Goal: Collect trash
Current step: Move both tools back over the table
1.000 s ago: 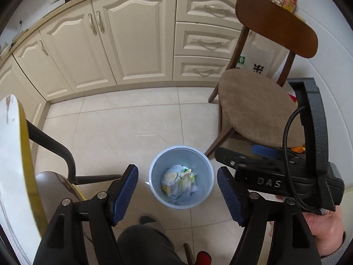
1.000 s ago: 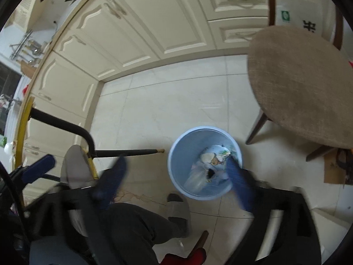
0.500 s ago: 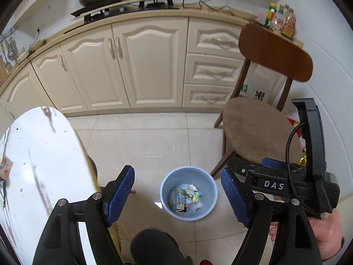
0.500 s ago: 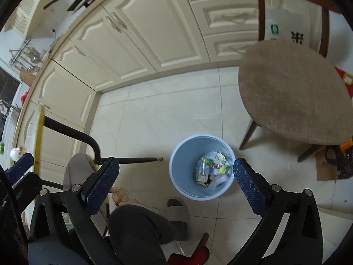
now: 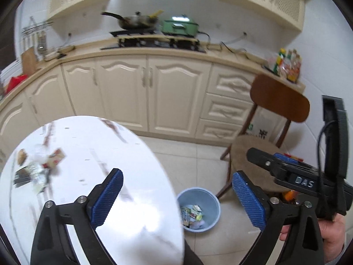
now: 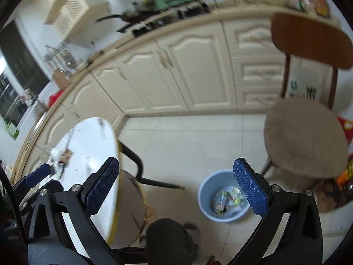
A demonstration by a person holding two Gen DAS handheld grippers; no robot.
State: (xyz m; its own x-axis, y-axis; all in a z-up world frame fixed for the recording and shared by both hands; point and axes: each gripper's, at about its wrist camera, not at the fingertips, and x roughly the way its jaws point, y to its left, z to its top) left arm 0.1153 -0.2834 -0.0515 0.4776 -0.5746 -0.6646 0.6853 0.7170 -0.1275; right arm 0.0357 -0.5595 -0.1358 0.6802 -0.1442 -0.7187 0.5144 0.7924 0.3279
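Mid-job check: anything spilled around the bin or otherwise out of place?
Nothing spilled: the floor around the blue bin looks clean and the trash sits inside. A small cluster of wrappers remains on the white round table. Both sets of tongs are empty.

Black plastic left gripper (image 5: 177,197) with ribbed blue pads and silver screws; matching right gripper (image 6: 176,187), marked "DAS", trails a black cable
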